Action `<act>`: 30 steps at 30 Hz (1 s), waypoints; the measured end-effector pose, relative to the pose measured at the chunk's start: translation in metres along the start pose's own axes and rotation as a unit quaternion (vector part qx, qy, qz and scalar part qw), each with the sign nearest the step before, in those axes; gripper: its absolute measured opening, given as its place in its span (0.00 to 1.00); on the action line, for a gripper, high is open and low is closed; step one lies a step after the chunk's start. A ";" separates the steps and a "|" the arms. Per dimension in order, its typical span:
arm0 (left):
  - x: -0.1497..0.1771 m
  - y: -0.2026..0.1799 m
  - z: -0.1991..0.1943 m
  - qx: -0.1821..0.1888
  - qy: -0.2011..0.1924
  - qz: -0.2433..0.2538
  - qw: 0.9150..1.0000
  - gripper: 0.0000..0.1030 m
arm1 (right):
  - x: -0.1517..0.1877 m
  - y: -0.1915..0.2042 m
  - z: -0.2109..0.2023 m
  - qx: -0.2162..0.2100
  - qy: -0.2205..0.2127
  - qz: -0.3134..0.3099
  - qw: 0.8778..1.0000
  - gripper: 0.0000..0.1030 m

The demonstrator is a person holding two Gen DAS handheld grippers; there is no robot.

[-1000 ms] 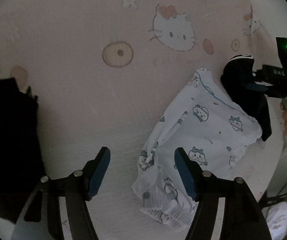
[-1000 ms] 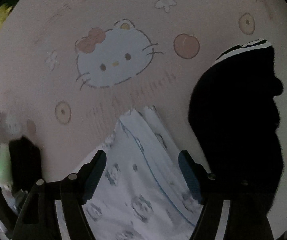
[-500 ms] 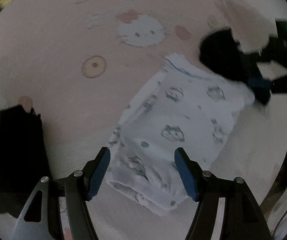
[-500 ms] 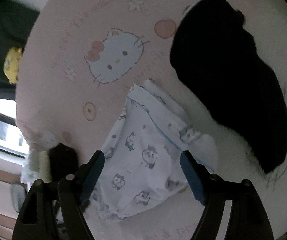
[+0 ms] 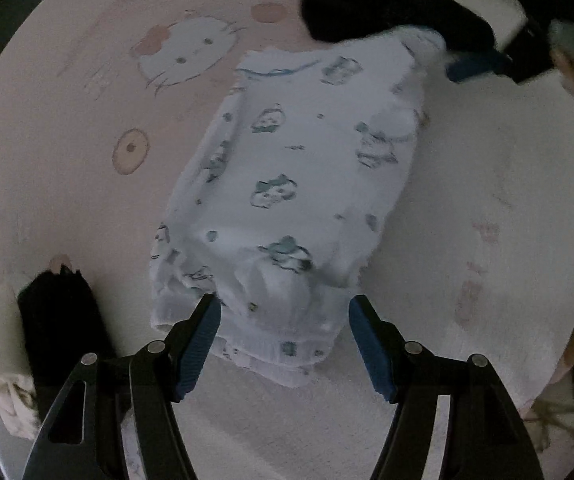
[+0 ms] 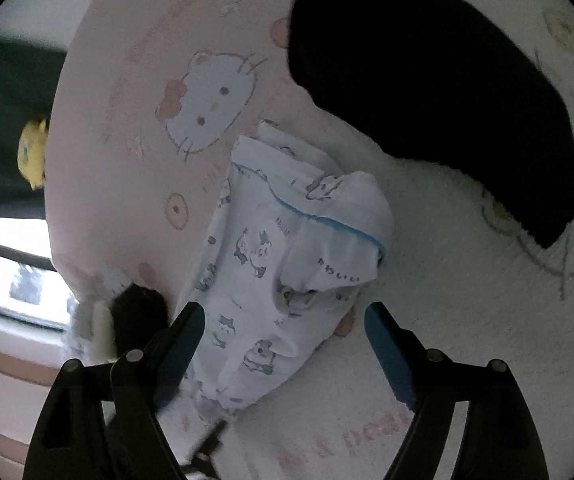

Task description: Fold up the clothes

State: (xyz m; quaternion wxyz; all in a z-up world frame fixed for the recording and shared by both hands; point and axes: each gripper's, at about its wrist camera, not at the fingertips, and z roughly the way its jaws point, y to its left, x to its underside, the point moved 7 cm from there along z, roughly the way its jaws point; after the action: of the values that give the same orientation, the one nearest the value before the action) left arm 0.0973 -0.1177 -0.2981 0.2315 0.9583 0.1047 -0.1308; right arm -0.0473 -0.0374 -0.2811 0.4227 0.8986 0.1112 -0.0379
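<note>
Both grippers moved closer | printed garment (image 5: 295, 184) long axis toward cat print (slightly tilted) | left jaws released, right jaws opening, empty

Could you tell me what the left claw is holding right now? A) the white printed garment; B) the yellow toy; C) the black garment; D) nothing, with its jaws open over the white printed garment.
D: the left claw stands open, its blue pads apart and clear of the white printed garment, which lies flat on the pink blanket.
</note>
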 end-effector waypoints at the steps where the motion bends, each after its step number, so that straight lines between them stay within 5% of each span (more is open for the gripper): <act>1: 0.001 -0.004 0.001 -0.002 0.002 0.007 1.000 0.63 | 0.000 -0.004 0.002 -0.003 0.001 0.012 1.000 0.79; 16: 0.000 -0.020 0.025 -0.028 0.029 0.070 0.997 0.63 | -0.003 -0.016 0.039 -0.051 0.023 0.086 0.995 0.79; 22: -0.016 -0.007 0.040 -0.080 0.038 0.084 0.993 0.63 | -0.015 -0.011 0.047 -0.062 0.010 0.090 0.994 0.79; 30: -0.038 -0.003 0.053 -0.109 0.035 0.074 0.991 0.77 | -0.028 -0.012 0.046 -0.088 -0.043 0.105 0.990 0.79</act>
State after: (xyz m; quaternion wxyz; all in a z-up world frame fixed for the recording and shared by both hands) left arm 0.0503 -0.1455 -0.3340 0.3396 0.9365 0.0553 -0.0672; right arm -0.0756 -0.0698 -0.3145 0.5060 0.8622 0.0008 -0.0214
